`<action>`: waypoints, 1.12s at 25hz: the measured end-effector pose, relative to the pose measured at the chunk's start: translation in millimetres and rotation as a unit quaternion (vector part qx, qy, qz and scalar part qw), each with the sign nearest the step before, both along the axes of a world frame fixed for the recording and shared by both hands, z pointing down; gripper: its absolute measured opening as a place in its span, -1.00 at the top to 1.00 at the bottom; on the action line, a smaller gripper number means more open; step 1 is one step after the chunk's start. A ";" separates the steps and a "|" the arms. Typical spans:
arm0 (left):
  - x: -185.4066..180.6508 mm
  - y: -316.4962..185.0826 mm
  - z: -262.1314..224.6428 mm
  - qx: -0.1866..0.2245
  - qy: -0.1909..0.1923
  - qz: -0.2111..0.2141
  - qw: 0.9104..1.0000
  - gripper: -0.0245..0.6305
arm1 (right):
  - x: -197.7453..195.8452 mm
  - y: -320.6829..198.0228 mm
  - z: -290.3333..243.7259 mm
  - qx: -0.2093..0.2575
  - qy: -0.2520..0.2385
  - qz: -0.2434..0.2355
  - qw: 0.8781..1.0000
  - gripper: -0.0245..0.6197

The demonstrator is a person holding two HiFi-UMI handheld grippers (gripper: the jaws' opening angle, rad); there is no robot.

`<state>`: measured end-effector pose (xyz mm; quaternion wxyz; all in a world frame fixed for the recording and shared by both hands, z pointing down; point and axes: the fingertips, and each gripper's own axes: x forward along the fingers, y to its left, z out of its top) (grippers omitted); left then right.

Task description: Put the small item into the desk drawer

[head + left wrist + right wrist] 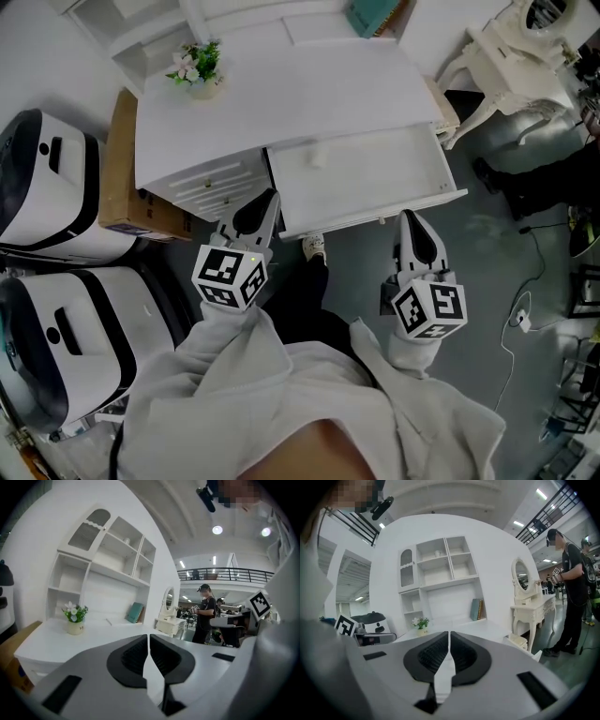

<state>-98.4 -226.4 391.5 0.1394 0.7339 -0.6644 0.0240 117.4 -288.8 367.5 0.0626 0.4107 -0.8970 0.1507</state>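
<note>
My left gripper (pixel 270 197) and right gripper (pixel 409 217) hang just before the open drawer's (pixel 375 178) front, jaws pressed together and empty. The small item (pixel 317 161) seems to lie inside the drawer's left half, beyond my left gripper, the nearer one.

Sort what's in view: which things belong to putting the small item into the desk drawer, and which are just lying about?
Job: open white desk drawer; small whitish item inside it; left hand-held gripper and right hand-held gripper, both shut, empty.
Lying about: white pot of flowers; teal book; brown cardboard box; white dressing table.
</note>
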 end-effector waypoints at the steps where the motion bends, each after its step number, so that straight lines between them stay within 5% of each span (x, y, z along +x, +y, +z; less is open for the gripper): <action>1: 0.5 2.8 -5.3 0.008 -0.005 0.006 1.000 0.85 | 1.3 2.9 -2.5 0.004 0.000 0.001 1.000 0.80; 8: 8.3 23.0 -17.4 0.022 -0.032 0.035 0.999 0.88 | 11.0 26.3 -5.4 0.023 0.009 0.014 1.000 0.82; 28: 23.4 73.5 -12.9 0.016 0.004 0.071 0.997 0.88 | 10.9 85.4 -2.3 0.027 0.007 0.018 0.999 0.82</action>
